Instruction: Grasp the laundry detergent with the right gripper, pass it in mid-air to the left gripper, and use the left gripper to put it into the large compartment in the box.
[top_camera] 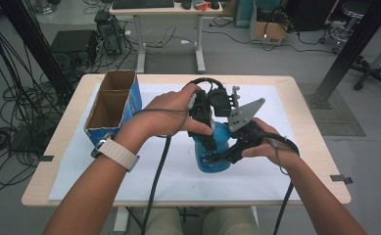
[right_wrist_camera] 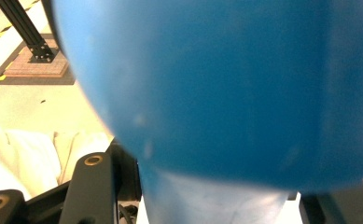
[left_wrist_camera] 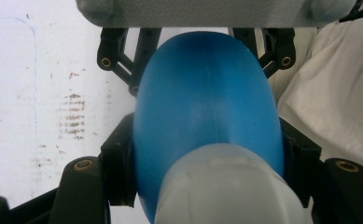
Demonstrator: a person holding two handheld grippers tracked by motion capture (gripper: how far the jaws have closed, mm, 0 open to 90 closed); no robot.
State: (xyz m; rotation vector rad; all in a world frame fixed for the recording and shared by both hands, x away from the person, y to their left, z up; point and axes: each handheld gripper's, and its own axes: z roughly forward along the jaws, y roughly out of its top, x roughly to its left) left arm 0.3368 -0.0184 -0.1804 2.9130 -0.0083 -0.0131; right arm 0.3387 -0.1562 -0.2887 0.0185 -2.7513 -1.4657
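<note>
High view: a blue bottle [top_camera: 212,154] sits over the white mat [top_camera: 80,171] on the table [top_camera: 56,142], near its middle, with the left gripper [top_camera: 208,142] clamped on it from above and the right gripper [top_camera: 222,157] closed on its lower body from the side. Left gripper view confirms both jaws pressed against the bottle's [left_wrist_camera: 207,121] blue flanks, pale cap [left_wrist_camera: 228,186] nearest the camera. Right gripper view is largely blocked by the blue body [right_wrist_camera: 226,84] — contact on its far jaw appears likely but is blurred — while a cardboard box [top_camera: 112,103] stands well apart at the mat's left edge.
</note>
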